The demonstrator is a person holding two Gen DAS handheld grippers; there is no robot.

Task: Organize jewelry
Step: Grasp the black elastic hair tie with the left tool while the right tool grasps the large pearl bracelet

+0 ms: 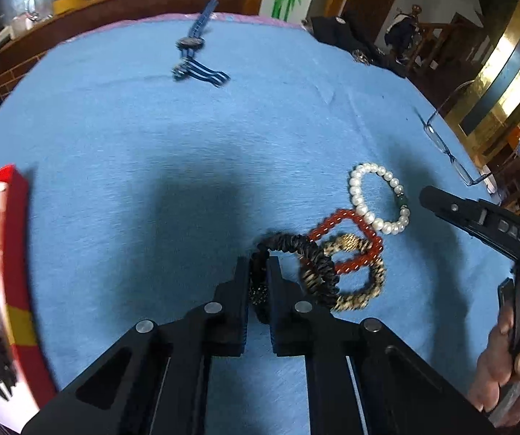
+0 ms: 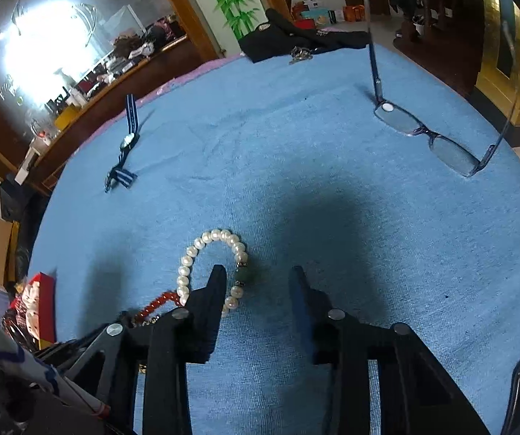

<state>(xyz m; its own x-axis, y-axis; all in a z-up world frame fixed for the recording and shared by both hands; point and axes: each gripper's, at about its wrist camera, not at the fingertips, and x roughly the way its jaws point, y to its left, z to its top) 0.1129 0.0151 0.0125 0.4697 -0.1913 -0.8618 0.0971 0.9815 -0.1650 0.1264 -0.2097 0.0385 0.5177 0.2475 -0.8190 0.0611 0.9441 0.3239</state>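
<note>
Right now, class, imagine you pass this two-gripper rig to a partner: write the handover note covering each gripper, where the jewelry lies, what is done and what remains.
Left gripper: shut on the black scrunchie, which lies on the blue cloth.
Right gripper: open, one finger inside the pearl bracelet, its beads between the fingers, not pinched.
Red bead bracelet and leopard scrunchie overlap beside the black one.
Striped watch far across the cloth, glasses at the right edge, red box on the left.
Done: nothing visibly sorted.
Left: everything.
</note>
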